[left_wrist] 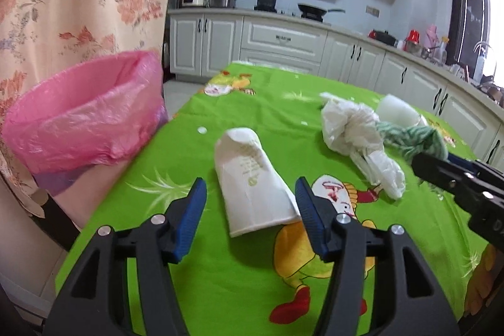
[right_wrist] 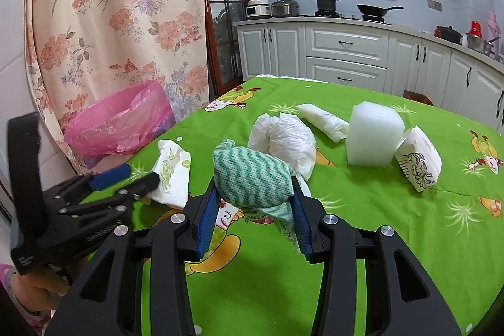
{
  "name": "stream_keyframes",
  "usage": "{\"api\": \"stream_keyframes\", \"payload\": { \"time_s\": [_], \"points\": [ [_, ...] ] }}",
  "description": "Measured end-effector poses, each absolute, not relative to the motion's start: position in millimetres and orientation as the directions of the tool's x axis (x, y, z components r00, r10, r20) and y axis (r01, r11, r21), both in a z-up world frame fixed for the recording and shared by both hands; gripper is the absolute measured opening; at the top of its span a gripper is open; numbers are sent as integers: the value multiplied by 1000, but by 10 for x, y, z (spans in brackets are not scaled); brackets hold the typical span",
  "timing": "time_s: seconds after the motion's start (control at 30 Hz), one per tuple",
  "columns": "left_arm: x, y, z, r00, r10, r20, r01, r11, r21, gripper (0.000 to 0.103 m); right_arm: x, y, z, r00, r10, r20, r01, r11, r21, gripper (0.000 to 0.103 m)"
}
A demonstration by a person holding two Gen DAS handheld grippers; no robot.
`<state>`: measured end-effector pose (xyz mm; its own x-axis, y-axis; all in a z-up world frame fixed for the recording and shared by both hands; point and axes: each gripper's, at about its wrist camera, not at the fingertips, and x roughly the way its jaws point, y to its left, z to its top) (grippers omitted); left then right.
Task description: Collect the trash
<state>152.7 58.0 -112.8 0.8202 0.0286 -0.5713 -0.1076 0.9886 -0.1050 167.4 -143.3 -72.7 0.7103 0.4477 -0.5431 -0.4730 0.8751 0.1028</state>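
The wadded green-and-white striped cloth [right_wrist: 252,175] sits clamped in the right tongs [right_wrist: 254,207] above the green cartoon-print worktop [right_wrist: 362,210]. At nine o'clock, the left tongs [left_wrist: 250,197] gape around a crushed white paper cup [left_wrist: 252,178]. The pink-lined bin [right_wrist: 119,122] at ten o'clock looks empty; bag, foam and wrappers remain.
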Motion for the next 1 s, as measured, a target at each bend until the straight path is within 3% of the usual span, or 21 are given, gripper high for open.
{"api": "stream_keyframes", "payload": {
  "time_s": [0.1,0.17,0.33,1.0],
  "points": [
    [1639,489,-1163,800,44,-598,-110,991,-74,56,1673,-1459,-731,712,448,-541,-470,876,107,42],
    [1704,457,-1199,783,55,-619,-114,992,-56,44,1673,-1484,-718,715,448,-536,-468,877,109,42],
    [1571,400,-1152,818,61,-572,-88,996,-20,21,1682,-1548,-696,721,449,-528,-457,881,124,42],
    [1067,565,-734,899,65,-433,-87,996,-30,19,1585,-1379,-620,710,474,-521,-500,860,100,42]
  ]
}}
